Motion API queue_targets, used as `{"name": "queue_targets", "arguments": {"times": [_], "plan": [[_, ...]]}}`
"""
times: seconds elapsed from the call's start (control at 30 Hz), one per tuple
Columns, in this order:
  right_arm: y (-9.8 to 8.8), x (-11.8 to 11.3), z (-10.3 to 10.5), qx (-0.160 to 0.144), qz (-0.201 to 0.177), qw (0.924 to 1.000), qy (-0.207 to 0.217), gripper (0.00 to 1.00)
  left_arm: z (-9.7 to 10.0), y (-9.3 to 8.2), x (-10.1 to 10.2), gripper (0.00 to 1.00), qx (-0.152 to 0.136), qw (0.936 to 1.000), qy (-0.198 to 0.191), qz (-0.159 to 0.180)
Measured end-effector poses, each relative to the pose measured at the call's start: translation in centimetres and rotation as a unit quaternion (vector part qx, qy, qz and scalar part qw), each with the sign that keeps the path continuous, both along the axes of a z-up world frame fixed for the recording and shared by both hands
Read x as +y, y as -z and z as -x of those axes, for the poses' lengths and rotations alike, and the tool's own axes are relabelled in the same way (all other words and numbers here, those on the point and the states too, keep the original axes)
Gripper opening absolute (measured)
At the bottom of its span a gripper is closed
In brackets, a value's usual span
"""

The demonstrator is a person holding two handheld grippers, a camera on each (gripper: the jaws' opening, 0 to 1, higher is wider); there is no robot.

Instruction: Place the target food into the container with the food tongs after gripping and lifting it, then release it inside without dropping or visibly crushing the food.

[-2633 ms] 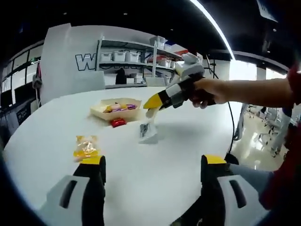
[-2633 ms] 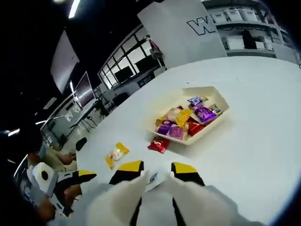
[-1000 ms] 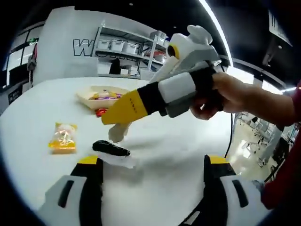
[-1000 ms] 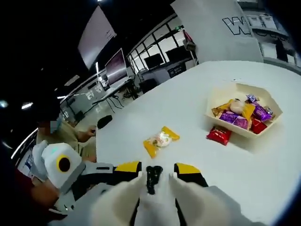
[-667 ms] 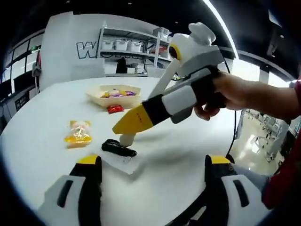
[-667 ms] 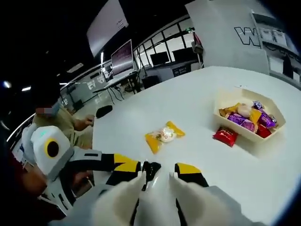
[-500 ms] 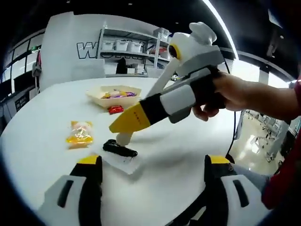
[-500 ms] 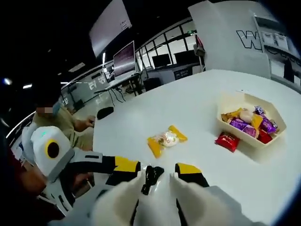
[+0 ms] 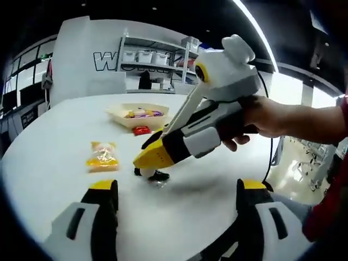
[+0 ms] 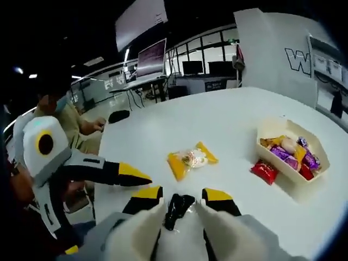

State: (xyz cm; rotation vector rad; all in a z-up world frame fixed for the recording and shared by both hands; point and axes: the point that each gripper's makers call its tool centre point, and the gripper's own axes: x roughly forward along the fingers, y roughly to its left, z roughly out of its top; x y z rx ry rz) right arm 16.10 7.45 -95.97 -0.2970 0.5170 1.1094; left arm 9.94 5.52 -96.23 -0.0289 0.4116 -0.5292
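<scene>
My right gripper is shut on white food tongs. The tong tips pinch a black snack in a clear wrapper right at the white table's surface. The cream container, with several purple and yellow packets in it, stands farther back on the table. My left gripper is open with nothing between its jaws, low at the near table edge; in the right gripper view it comes in from the left.
A yellow packet lies left of the black snack. A red packet lies just in front of the container. A seated person is beyond the table edge. Shelving stands behind.
The right gripper has dipped lower and nearer over the table, the tongs still around the black snack, which has shifted slightly right. My left gripper has stayed open and still.
</scene>
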Motion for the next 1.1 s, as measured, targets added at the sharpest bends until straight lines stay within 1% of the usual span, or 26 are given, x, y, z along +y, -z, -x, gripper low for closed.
{"name": "queue_targets", "arguments": {"times": [0.03, 0.07, 0.1, 0.13, 0.2, 0.23, 0.27, 0.3, 0.33, 0.37, 0.43, 0.5, 0.57, 0.6, 0.63, 0.67, 0.73, 0.8, 0.83, 0.87, 0.93, 0.97, 1.03, 1.07, 1.1], "plan": [[0.0, -0.2, -0.2, -0.019, 0.009, 0.9998, -0.003, 0.20, 0.1, 0.1, 0.0, 0.88, 0.002, 1.0000, 0.000, 0.001], [0.0, -0.8, -0.9, -0.053, 0.026, 0.9982, -0.001, 0.20, 0.1, 0.2, 0.0, 0.88, 0.003, 1.0000, -0.001, 0.001], [0.0, -1.1, -1.1, -0.068, 0.032, 0.9972, -0.001, 0.19, 0.2, 0.2, 0.0, 0.88, 0.003, 1.0000, -0.002, 0.001], [0.0, -1.4, -1.2, -0.067, 0.031, 0.9972, 0.005, 0.18, 0.3, 0.3, 0.0, 0.88, 0.003, 1.0000, -0.001, 0.001], [0.0, -2.2, -1.6, -0.056, 0.026, 0.9979, 0.021, 0.18, 0.3, 0.2, -0.1, 0.88, 0.002, 1.0000, -0.002, 0.005], [0.0, -2.6, -1.7, -0.059, 0.025, 0.9977, 0.021, 0.18, 0.3, 0.2, -0.2, 0.87, 0.001, 1.0000, -0.003, 0.006], [0.0, -3.0, -1.9, -0.070, 0.028, 0.9968, 0.025, 0.18, 0.4, 0.2, -0.2, 0.87, 0.001, 1.0000, -0.003, 0.006], [-0.2, -3.6, -2.4, -0.113, 0.045, 0.9925, 0.016, 0.18, 0.4, 0.2, -0.3, 0.87, 0.000, 1.0000, -0.003, 0.003], [-0.2, -3.7, -2.2, -0.124, 0.049, 0.9911, 0.004, 0.18, 0.5, 0.2, -0.3, 0.87, -0.001, 1.0000, -0.004, 0.003], [0.0, -3.7, -1.8, -0.113, 0.043, 0.9926, 0.004, 0.18, 0.5, 0.2, -0.3, 0.87, -0.001, 1.0000, -0.004, 0.003], [-0.1, -4.2, -1.8, -0.099, 0.032, 0.9945, 0.016, 0.19, 0.6, 0.2, -0.4, 0.87, 0.000, 1.0000, -0.004, 0.006], [-0.2, -4.4, -2.0, -0.090, 0.022, 0.9956, 0.014, 0.22, 0.6, 0.1, -0.5, 0.87, -0.001, 1.0000, -0.005, 0.008], [-0.1, -4.8, -2.4, -0.056, 0.015, 0.9974, 0.043, 0.24, 0.7, -0.2, -0.6, 0.87, -0.002, 0.9999, -0.005, 0.008], [-0.2, -4.7, -2.4, -0.053, 0.010, 0.9976, 0.042, 0.25, 0.6, -0.2, -0.6, 0.87, -0.003, 1.0000, -0.005, 0.008], [-0.3, -4.5, -2.6, -0.057, 0.003, 0.9977, 0.037, 0.25, 0.6, -0.5, -0.7, 0.87, -0.005, 1.0000, -0.004, 0.004], [-0.2, -4.5, -2.6, -0.057, 0.003, 0.9977, 0.037, 0.25, 0.6, -0.5, -0.7, 0.87, -0.005, 1.0000, -0.004, 0.002], [-0.3, -3.8, -2.3, -0.059, -0.007, 0.9978, 0.032, 0.25, 0.6, -0.9, -0.5, 0.87, -0.009, 0.9999, -0.006, -0.006], [-0.2, -3.0, -2.1, -0.045, -0.018, 0.9983, 0.031, 0.25, 0.6, -1.2, -0.3, 0.87, -0.010, 0.9999, -0.010, -0.005], [-0.3, -2.8, -2.1, -0.045, -0.020, 0.9983, 0.032, 0.26, 0.6, -1.3, -0.2, 0.87, -0.010, 0.9999, -0.011, -0.005], [-0.4, -2.5, -2.1, -0.046, -0.024, 0.9981, 0.032, 0.25, 0.5, -1.4, -0.1, 0.87, -0.011, 0.9998, -0.013, -0.007], [-1.0, -2.1, -2.3, -0.066, -0.030, 0.9967, 0.035, 0.25, 0.5, -1.4, 0.1, 0.87, -0.011, 0.9997, -0.017, -0.014], [-1.1, -2.0, -2.3, -0.065, -0.033, 0.9967, 0.035, 0.25, 0.5, -1.4, 0.2, 0.87, -0.011, 0.9996, -0.019, -0.016], [-0.4, -1.8, -2.3, -0.050, -0.027, 0.9978, 0.034, 0.25, 0.5, -1.5, 0.2, 0.87, -0.011, 0.9996, -0.021, -0.017], [0.3, -1.9, -2.3, -0.056, -0.021, 0.9975, 0.036, 0.25, 0.5, -1.5, 0.3, 0.87, -0.010, 0.9995, -0.023, -0.017], [0.1, -1.8, -2.4, -0.069, -0.024, 0.9968, 0.032, 0.25, 0.5, -1.4, 0.3, 0.87, -0.008, 0.9995, -0.024, -0.019]]}}
